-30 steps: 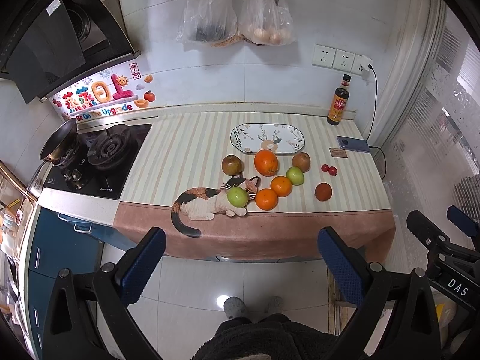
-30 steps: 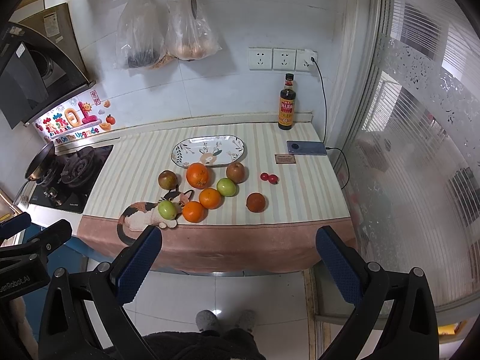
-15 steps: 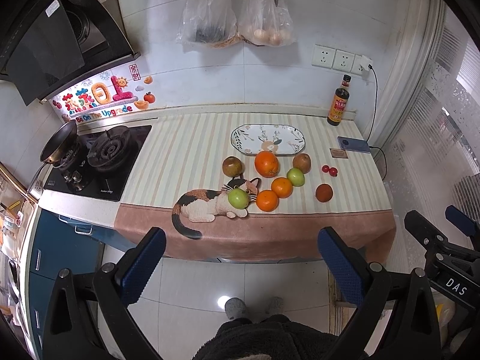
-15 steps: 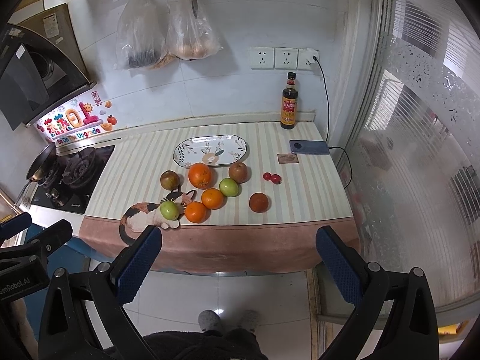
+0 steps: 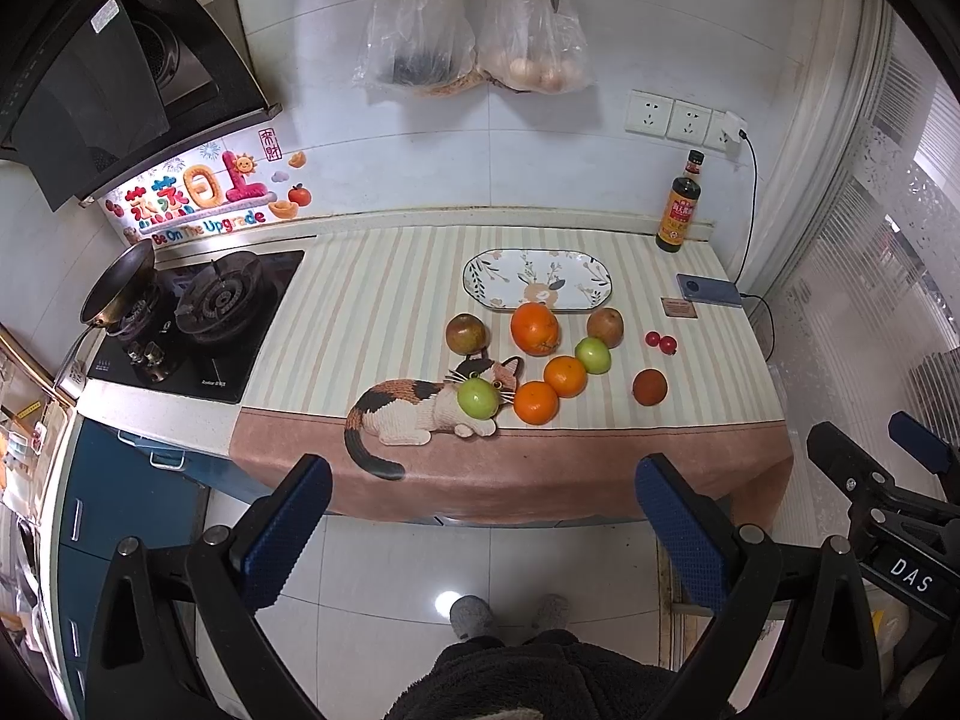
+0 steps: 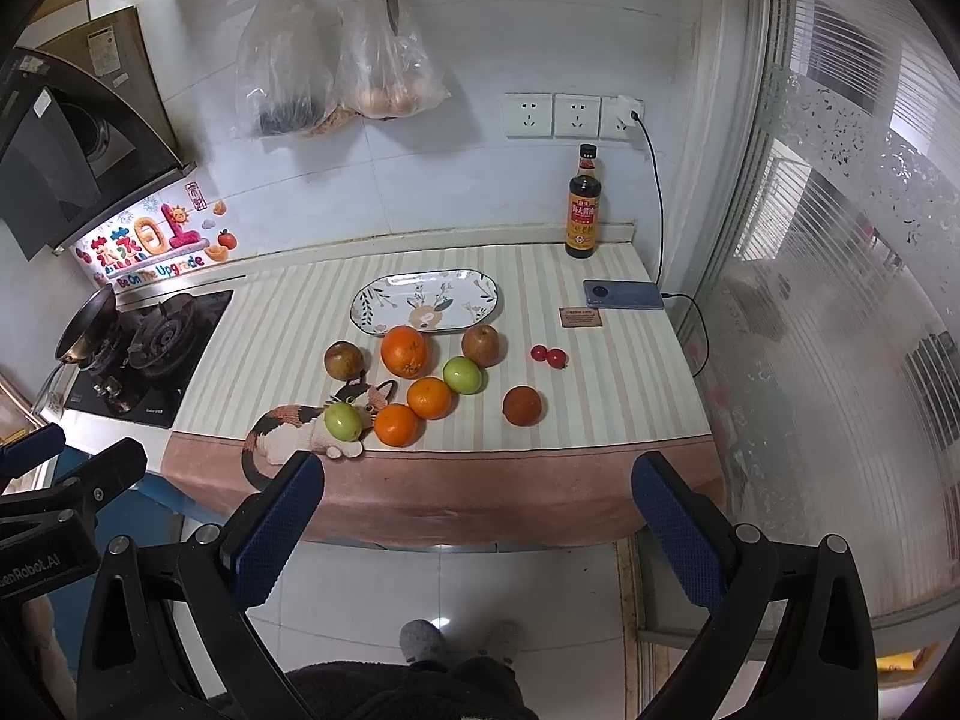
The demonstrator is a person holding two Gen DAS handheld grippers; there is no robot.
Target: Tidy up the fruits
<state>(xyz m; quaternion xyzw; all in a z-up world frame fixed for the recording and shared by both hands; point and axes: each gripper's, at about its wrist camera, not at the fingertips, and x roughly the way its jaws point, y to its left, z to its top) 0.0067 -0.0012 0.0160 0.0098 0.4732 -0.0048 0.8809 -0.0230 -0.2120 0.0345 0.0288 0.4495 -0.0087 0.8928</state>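
We hold both grippers spread and empty, left gripper [image 5: 483,513] and right gripper [image 6: 477,507] at lower frame, well short of the counter, to survey the layout. The fruits [image 6: 429,397] lie loose at centre frame, above the fingers; the plate [image 6: 425,302] behind them holds nothing.

Home kitchen, gas stove [image 5: 198,312], range hood [image 5: 114,90], tiled wall

Fruit [image 5: 534,329] clusters mid-frame on the counter [image 5: 372,300], plate [image 5: 537,279] right behind it, stove [image 5: 198,312] far left.
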